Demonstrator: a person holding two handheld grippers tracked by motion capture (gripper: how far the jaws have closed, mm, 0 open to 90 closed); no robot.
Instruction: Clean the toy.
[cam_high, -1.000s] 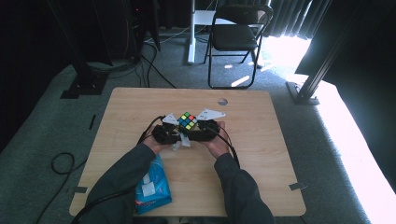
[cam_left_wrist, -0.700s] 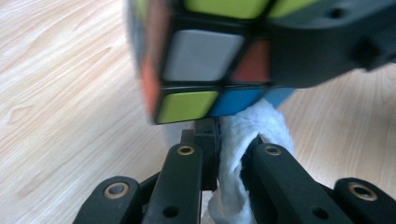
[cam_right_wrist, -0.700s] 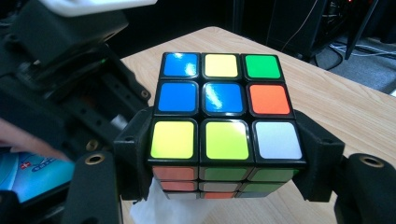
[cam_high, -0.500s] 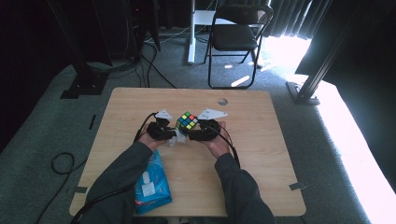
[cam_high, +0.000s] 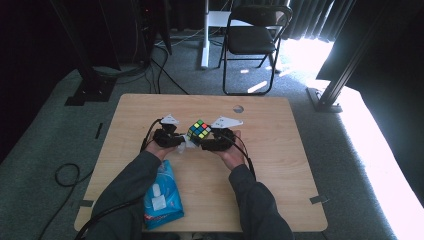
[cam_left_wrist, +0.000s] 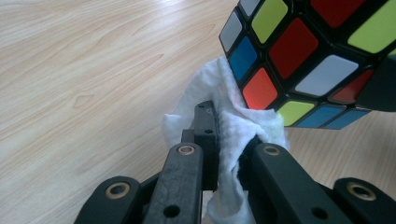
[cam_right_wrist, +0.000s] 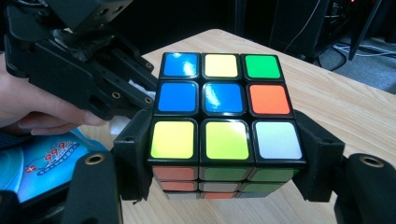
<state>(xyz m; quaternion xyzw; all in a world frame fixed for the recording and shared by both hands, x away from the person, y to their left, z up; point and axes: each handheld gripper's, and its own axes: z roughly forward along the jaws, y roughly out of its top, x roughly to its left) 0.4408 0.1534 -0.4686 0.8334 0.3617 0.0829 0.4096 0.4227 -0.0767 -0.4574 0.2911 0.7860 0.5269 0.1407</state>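
A Rubik's cube (cam_high: 199, 130) is held just above the middle of the wooden table (cam_high: 280, 165). My right gripper (cam_high: 204, 139) is shut on it, its two black pads pressing the cube's (cam_right_wrist: 223, 107) left and right sides in the right gripper view (cam_right_wrist: 224, 161). My left gripper (cam_high: 182, 143) is shut on a crumpled white wipe (cam_left_wrist: 219, 93). In the left gripper view (cam_left_wrist: 229, 133) the wipe touches the lower left corner of the cube (cam_left_wrist: 299, 51). In the right gripper view the left gripper (cam_right_wrist: 142, 95) sits against the cube's left side.
A blue pack of wipes (cam_high: 160, 196) lies on the table by the person's left forearm, near the front edge. A small round hole (cam_high: 238, 108) marks the table's far side. A black folding chair (cam_high: 252, 40) stands beyond the table, and cables lie on the floor at the left.
The left gripper with the wipe has shifted a little to the left along the cube. The right gripper and the cube have stayed put.
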